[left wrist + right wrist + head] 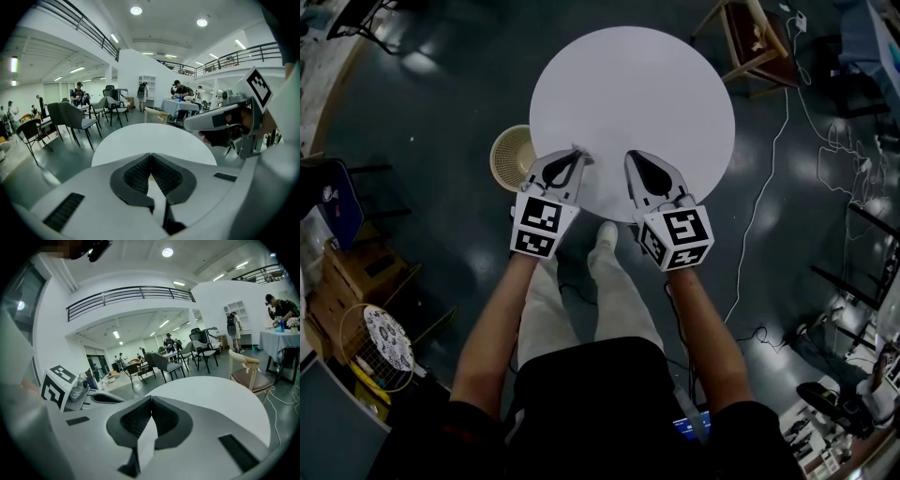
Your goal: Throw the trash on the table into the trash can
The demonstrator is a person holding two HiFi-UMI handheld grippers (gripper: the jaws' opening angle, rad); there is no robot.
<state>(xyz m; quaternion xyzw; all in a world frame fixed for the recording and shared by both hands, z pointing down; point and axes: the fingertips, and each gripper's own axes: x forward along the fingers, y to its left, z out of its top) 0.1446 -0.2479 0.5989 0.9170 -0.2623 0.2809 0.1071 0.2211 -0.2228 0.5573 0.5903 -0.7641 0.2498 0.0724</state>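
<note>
A round white table stands in front of me, and its top shows as plain white in every view. A beige woven trash can sits on the floor against the table's left edge. My left gripper hovers over the table's near edge with its jaws pressed together and nothing between them. My right gripper is beside it, also shut and holding nothing. In the left gripper view the dark pads meet over the table. The right gripper view shows the same, with the pads together.
A wooden chair stands beyond the table at the far right. A white cable trails across the dark floor on the right. Boxes and a wire basket crowd the near left. Grey chairs and people stand farther off.
</note>
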